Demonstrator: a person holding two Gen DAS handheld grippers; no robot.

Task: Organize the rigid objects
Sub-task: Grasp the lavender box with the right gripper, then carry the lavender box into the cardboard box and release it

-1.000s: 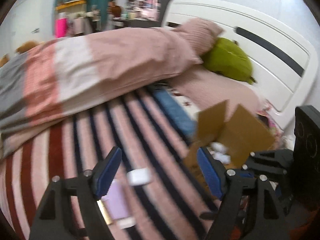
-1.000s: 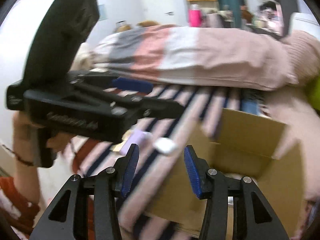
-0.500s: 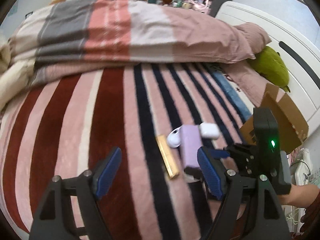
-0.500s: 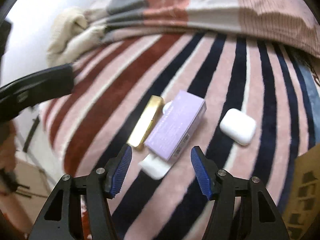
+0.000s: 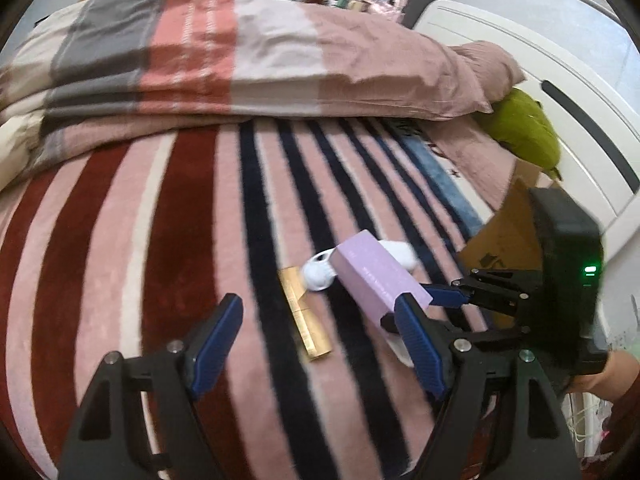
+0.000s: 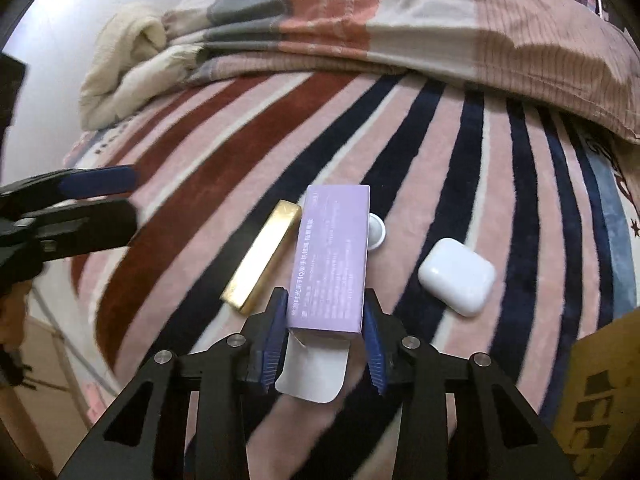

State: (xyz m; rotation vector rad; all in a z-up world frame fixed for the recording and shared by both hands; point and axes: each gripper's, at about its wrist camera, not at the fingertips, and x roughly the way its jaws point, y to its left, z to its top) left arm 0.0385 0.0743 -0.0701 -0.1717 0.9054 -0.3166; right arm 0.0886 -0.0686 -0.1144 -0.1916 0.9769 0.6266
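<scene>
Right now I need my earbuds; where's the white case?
In the right wrist view, the white case lies on the striped blanket, right of the purple box.

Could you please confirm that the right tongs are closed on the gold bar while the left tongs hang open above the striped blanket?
Not quite: the right tongs grip the purple box, as the right wrist view shows. The gold bar lies free beside it. The left tongs do hang open above the striped blanket.

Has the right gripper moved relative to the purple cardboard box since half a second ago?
Yes. The right gripper has advanced toward the purple cardboard box, its jaws now flanking the box's near end.
</scene>
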